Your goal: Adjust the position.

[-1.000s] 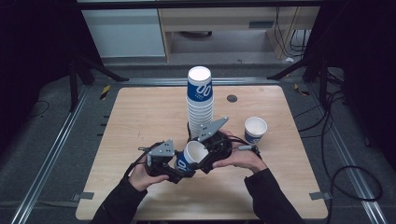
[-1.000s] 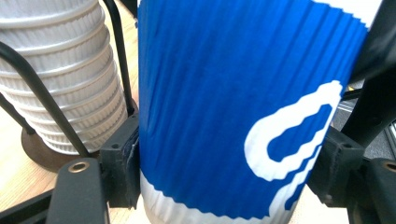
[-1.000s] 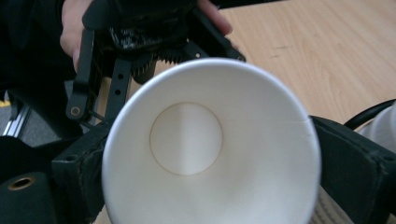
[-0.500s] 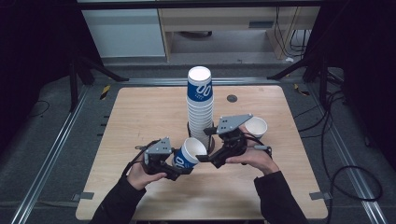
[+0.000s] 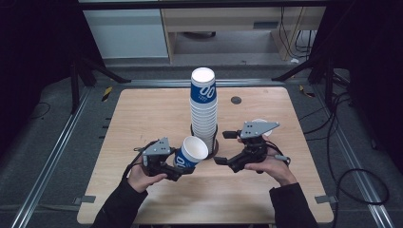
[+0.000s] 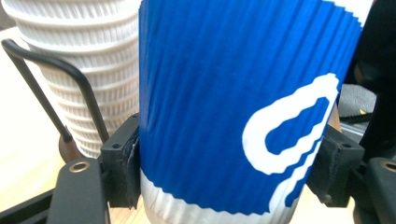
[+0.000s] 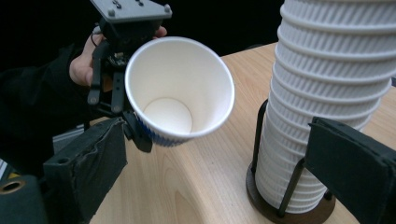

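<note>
Tongs (image 6: 229, 168) around blue, white-marked cup (image 6: 233, 102)

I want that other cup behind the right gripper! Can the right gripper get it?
Probably yes. The right gripper is open and holds nothing, and the lone cup stands just behind its grey plate, though it would have to turn away from the stack.

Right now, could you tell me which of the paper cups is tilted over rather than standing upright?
It is the blue cup clamped in the left gripper, mouth tipped toward the right gripper. The tall stack stands upright in its holder.
</note>
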A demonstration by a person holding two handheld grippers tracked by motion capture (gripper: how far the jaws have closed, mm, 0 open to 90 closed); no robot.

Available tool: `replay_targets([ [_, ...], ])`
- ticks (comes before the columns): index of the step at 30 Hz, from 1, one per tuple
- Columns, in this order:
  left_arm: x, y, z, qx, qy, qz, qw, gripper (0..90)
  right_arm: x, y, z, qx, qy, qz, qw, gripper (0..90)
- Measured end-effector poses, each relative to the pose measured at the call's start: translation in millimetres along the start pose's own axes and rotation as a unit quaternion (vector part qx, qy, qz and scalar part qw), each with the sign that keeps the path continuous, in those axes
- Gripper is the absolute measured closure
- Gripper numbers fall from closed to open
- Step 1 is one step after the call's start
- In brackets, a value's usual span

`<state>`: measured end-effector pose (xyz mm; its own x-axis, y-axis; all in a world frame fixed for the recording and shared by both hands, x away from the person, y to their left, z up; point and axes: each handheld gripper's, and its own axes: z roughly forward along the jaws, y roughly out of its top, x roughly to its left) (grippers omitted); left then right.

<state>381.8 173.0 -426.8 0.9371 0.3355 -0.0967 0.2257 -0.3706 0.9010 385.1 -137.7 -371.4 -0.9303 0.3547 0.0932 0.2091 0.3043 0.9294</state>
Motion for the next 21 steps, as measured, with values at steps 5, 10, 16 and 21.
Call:
replay_targets([
  [5,-4.0,4.1,-3.4,-0.021,-0.003,0.003,0.9998,25.5,0.5,-9.8,-1.0,-0.016,0.003,0.019,0.9997,5.6],
  [10,-7.8,7.2,-4.1,-0.034,-0.002,0.008,0.9994,25.6,3.0,-15.2,5.3,-0.021,0.014,0.027,0.9993,5.6],
  [16,-10.9,8.8,-3.4,-0.041,0.002,0.013,0.9991,25.5,7.3,-14.2,15.8,-0.029,0.033,0.03,0.9986,5.8],
  [21,-11.7,8.2,-0.8,-0.035,0.001,0.014,0.9993,25.5,10.9,-11.2,26.6,-0.031,0.043,0.028,0.9982,6.0],
])
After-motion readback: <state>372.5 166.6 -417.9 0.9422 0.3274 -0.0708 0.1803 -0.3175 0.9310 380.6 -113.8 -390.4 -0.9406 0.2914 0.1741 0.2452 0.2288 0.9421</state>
